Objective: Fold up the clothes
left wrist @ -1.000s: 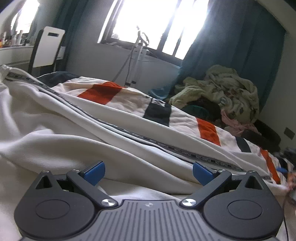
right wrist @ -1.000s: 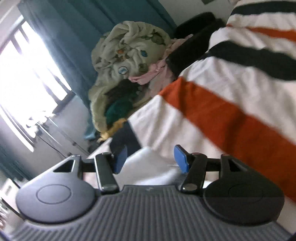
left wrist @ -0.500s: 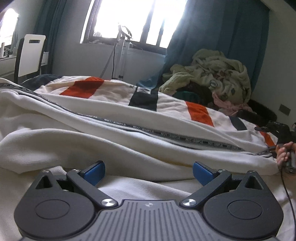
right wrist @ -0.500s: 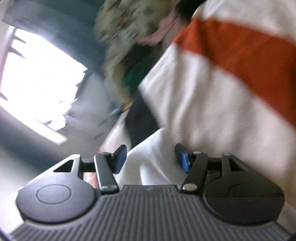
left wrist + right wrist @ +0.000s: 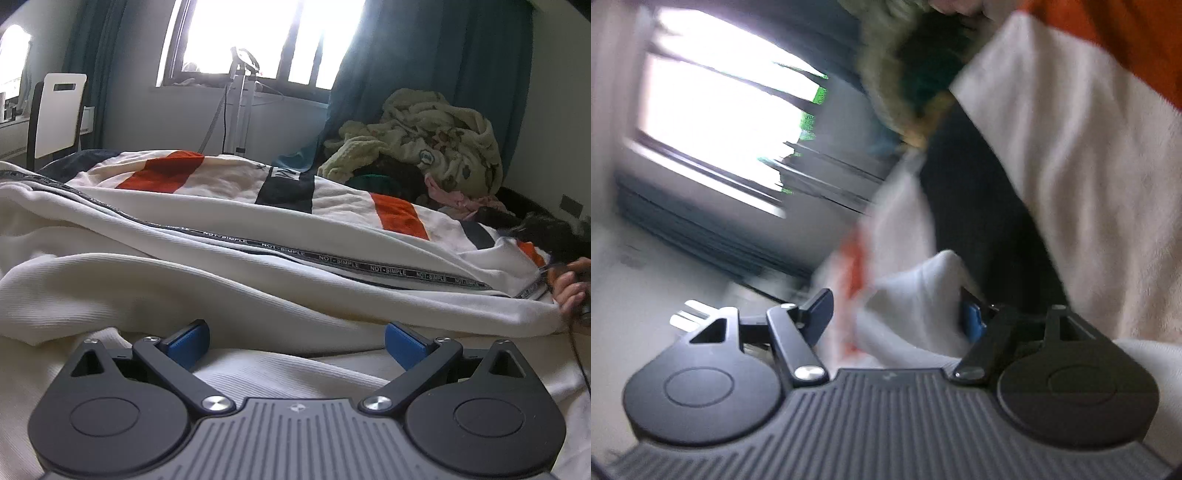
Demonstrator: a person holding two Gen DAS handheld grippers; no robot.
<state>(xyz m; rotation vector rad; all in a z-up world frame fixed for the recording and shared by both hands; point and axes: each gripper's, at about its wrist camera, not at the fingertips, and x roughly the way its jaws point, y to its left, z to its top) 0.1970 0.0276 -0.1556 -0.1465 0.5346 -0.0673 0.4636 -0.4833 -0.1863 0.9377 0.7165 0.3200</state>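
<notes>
Left gripper (image 5: 297, 341) low over white ribbed cloth, jaws spread wide, blue pads (image 5: 186, 341) well apart and clamping nothing. Just ahead of it, a white garment (image 5: 229, 280) bunched in thick folds across the whole view, a black band (image 5: 369, 266) printed NOT-SIMPLE running along it from far left to near right. Beyond the garment, a striped blanket (image 5: 236, 177) in white, orange and black. Farther ahead and to the right, a heap of pale green laundry (image 5: 432, 144) against a teal curtain (image 5: 424, 59); a bright window (image 5: 266, 37) straight ahead, a white chair (image 5: 55, 114) far to the left. At the right edge, a hand (image 5: 570, 288) on a dark blurred tool at the garment's end. Right gripper (image 5: 895, 314) rolled, view blurred, jaws opening; a fold of white cloth (image 5: 916, 295) standing up between them, against the right blue pad (image 5: 971, 321) and clear of the left one, so not clamped. Same striped blanket (image 5: 1071, 166) close ahead and to the right of that gripper, window (image 5: 731, 107) ahead to its left.
</notes>
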